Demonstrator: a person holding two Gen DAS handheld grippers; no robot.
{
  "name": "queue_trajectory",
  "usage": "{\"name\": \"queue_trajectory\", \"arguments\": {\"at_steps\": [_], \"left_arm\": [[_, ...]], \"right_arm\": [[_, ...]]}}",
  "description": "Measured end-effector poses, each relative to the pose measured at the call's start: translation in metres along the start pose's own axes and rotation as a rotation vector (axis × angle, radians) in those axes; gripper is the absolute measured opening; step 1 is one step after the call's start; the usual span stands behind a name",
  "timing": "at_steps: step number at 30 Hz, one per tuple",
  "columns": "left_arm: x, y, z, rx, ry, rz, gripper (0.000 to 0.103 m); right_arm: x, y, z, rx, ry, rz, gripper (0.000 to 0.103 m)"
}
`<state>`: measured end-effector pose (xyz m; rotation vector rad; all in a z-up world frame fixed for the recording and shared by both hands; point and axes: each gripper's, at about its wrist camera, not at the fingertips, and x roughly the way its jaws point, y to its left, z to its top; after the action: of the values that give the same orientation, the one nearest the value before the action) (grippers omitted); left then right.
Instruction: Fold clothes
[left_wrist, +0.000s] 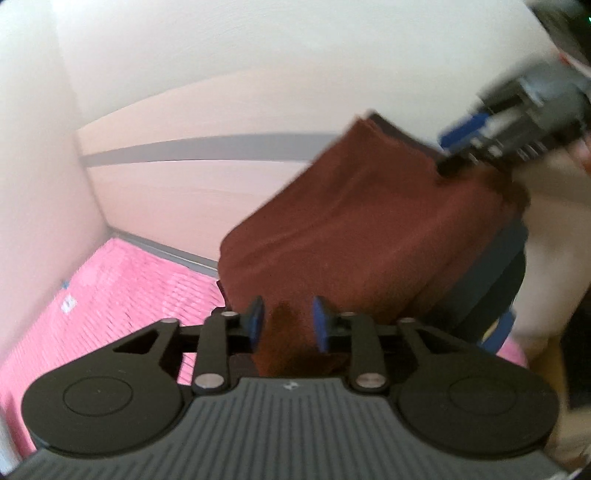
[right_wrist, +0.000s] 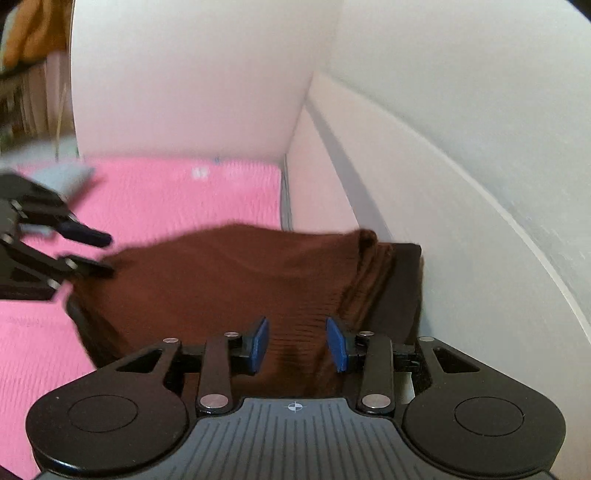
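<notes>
The brown garment (right_wrist: 236, 280) hangs stretched between the two grippers above the pink mat (right_wrist: 177, 199), near the white wall corner. The right gripper (right_wrist: 297, 345) stands partly open with a bunch of the cloth between its blue pads; whether they press on it I cannot tell. The left gripper (left_wrist: 288, 325) looks the same: partly open, cloth between its pads. If either hold is loose, that edge could slip and the fold collapse.
</notes>
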<state>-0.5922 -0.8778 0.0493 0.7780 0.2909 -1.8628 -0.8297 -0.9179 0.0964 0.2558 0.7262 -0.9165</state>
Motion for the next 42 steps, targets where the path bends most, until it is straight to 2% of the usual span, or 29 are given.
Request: {"name": "queue_trajectory", "arguments": {"at_steps": [1, 4, 7, 8, 9, 10, 11, 15, 18, 20, 23, 24, 26, 27, 34, 38, 42], "left_arm": [[-0.003, 0.001, -0.001, -0.035, -0.002, -0.004, 0.032], [-0.004, -0.003, -0.005, -0.07, 0.023, -0.011, 0.032], [-0.009, -0.009, -0.003, -0.048, 0.023, 0.011, 0.032], [-0.012, -0.009, -0.001, -0.052, 0.02, 0.02, 0.036], [-0.016, -0.009, 0.001, -0.06, 0.015, 0.029, 0.039], [-0.019, -0.009, 0.001, -0.068, 0.011, 0.035, 0.046], [-0.022, -0.01, 0.001, -0.077, 0.013, 0.044, 0.053], [-0.036, -0.015, -0.003, -0.123, 0.048, 0.092, 0.063], [-0.048, -0.019, -0.01, -0.199, 0.073, 0.095, 0.071], [-0.057, -0.021, -0.017, -0.246, 0.086, 0.09, 0.084], [-0.074, -0.023, -0.029, -0.286, 0.098, 0.088, 0.097], [-0.08, -0.024, -0.034, -0.298, 0.106, 0.089, 0.098], [-0.095, -0.025, -0.044, -0.321, 0.122, 0.092, 0.1], [-0.104, -0.026, -0.05, -0.333, 0.127, 0.091, 0.102], [-0.187, -0.031, -0.105, -0.301, 0.112, 0.121, 0.102], [-0.229, -0.032, -0.143, -0.313, 0.127, 0.122, 0.102], [-0.265, -0.038, -0.181, -0.348, 0.174, 0.115, 0.102]], "right_arm": [[-0.007, 0.003, -0.003, 0.023, -0.018, 0.012, 0.039], [-0.002, 0.011, -0.019, 0.056, 0.016, 0.022, 0.039], [-0.007, 0.011, -0.025, 0.087, -0.01, 0.014, 0.043], [-0.011, 0.01, -0.024, 0.096, -0.026, 0.011, 0.046], [-0.017, 0.009, -0.024, 0.109, -0.047, 0.01, 0.057], [-0.022, 0.007, -0.025, 0.122, -0.069, 0.008, 0.071], [-0.027, 0.009, -0.028, 0.132, -0.086, 0.004, 0.073], [-0.043, 0.019, -0.04, 0.179, -0.127, -0.01, 0.073], [-0.053, 0.029, -0.047, 0.203, -0.12, -0.015, 0.073], [-0.058, 0.039, -0.052, 0.212, -0.108, -0.028, 0.074], [-0.073, 0.058, -0.06, 0.245, -0.105, -0.065, 0.081], [-0.078, 0.065, -0.064, 0.264, -0.11, -0.08, 0.082], [-0.091, 0.081, -0.072, 0.31, -0.119, -0.115, 0.092], [-0.098, 0.089, -0.076, 0.334, -0.126, -0.134, 0.102], [-0.138, 0.172, -0.118, 0.469, -0.087, -0.245, 0.103], [-0.159, 0.224, -0.143, 0.484, -0.035, -0.29, 0.103], [-0.179, 0.263, -0.169, 0.525, 0.051, -0.234, 0.103]]}}
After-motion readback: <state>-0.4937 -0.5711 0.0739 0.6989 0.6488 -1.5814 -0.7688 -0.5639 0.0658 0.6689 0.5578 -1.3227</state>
